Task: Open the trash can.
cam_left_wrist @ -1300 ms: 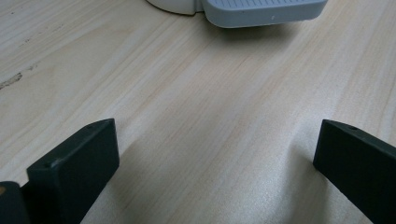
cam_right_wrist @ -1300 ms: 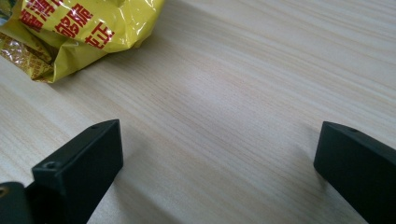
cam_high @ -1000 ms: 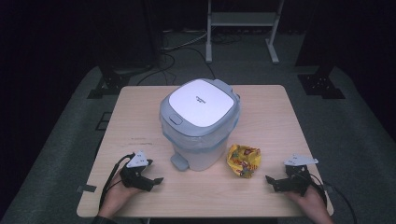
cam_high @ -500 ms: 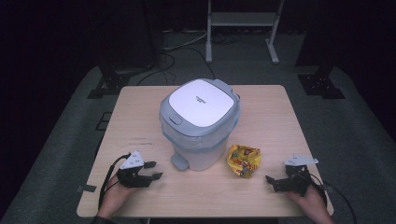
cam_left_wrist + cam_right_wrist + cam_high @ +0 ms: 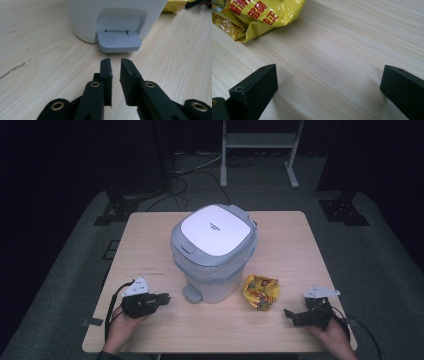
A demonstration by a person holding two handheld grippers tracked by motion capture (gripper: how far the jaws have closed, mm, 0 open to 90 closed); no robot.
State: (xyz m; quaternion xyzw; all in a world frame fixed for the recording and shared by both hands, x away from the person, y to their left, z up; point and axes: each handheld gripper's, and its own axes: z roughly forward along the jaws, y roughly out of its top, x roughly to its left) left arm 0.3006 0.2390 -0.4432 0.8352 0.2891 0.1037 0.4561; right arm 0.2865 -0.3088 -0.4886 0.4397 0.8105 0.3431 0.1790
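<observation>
High view: pedal bin [image 5: 214, 252] lid shut, contents hidden.

In the left gripper view the white bin [image 5: 117, 17] is cut off by the top edge, so its lid is out of frame, and just a sliver of the yellow wrapper [image 5: 176, 4] shows at the top right corner. In the right gripper view the wrapper [image 5: 259, 15] runs off the top and left edges, its red print only partly readable. From the high view the small grey print on the bin's lid [image 5: 216, 226] is too small to read, and the person's forearms are cut off by the bottom edge.
</observation>
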